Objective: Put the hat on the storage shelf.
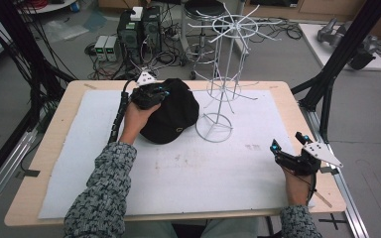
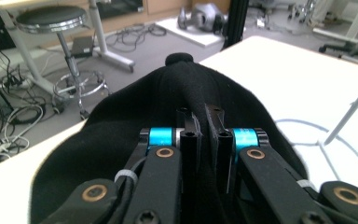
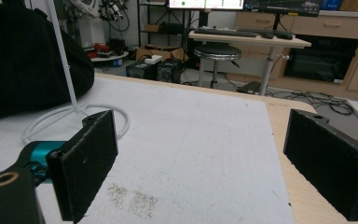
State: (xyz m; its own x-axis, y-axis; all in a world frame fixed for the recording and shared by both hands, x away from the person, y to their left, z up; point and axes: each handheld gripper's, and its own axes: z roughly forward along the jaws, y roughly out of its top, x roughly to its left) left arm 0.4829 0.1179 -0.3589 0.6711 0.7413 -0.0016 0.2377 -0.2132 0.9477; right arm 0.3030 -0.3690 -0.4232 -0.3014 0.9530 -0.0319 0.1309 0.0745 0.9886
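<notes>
Worktop (image 1: 278, 101): carries white mat, wire rack, cap.
Wire rack (image 1: 224, 74): empty; hanging presumably remains.
Black cap (image 1: 176, 116): on mat, just beside rack base.
Left tongs (image 2: 203, 122): clamped on cap fabric; pickup begun.
Right tongs (image 3: 205, 154): apart, idle.

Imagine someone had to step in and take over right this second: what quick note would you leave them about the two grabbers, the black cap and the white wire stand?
Left gripper: shut, pinching a fold of fabric on the black cap.
Right gripper: open, holding nothing, low over the white mat near the table's right edge.
Things: the cap rests on the mat beside the white wire stand, whose round base sits just right of the cap. Nothing hangs on the stand's arms.
Done: the cap is gripped.
Left, likely: lift the cap and hang it on one of the stand's arms; the free gripper could steady the stand.
</notes>
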